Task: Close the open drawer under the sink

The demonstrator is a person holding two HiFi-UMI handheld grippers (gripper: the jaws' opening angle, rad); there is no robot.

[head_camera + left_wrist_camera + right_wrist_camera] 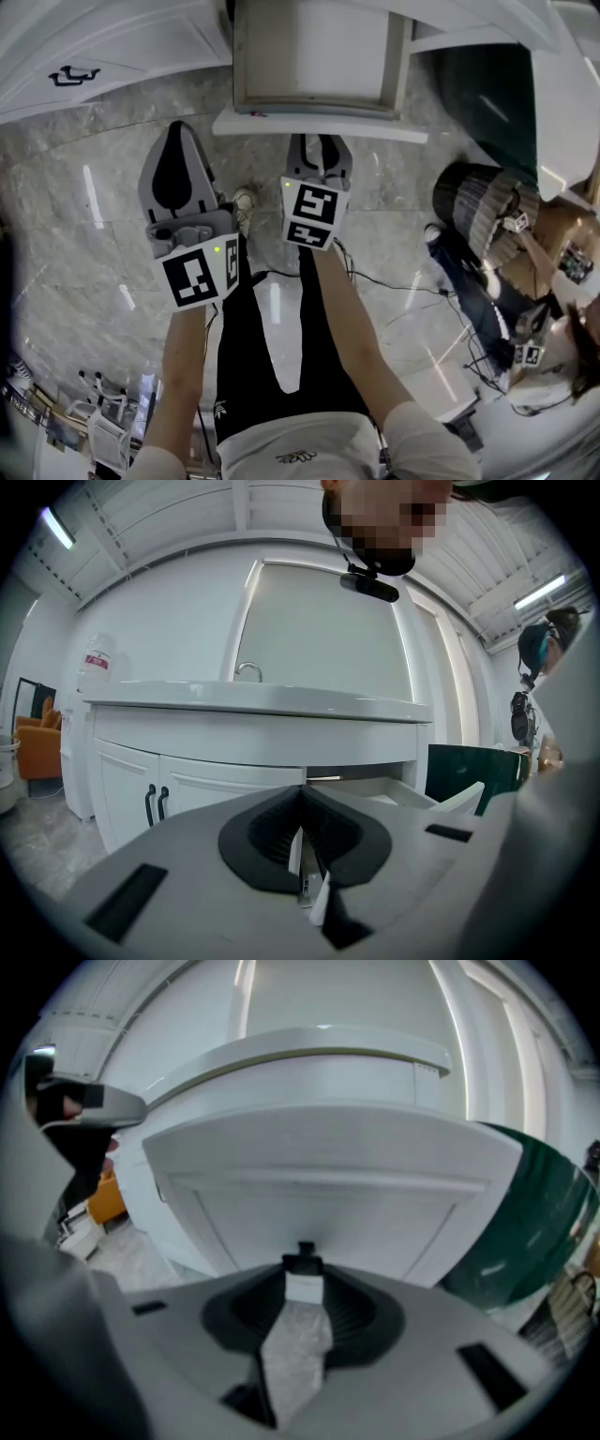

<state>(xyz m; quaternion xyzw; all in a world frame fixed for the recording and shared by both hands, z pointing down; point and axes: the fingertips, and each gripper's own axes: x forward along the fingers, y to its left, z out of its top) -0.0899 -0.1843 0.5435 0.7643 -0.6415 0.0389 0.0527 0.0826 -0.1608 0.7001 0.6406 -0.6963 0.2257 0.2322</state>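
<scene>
The white drawer (314, 56) stands pulled out from the vanity at the top of the head view, and its front panel (328, 1176) fills the right gripper view. My right gripper (320, 141) points down at that panel, shut on the small black drawer handle (303, 1260), which sits right at its fingertips (303, 1283). To its left my left gripper (178, 127) hangs over the marble floor, shut and holding nothing. In the left gripper view its jaws (302, 803) face the vanity, with the open drawer (384, 789) just to their right below the sink counter (253, 703).
Cabinet doors with black handles (157, 803) lie left of the drawer. A dark green panel (487, 84) stands to the right, near a seated person with a wicker basket (478, 202). Cables (394, 281) cross the floor. An orange chair (37, 747) is far left.
</scene>
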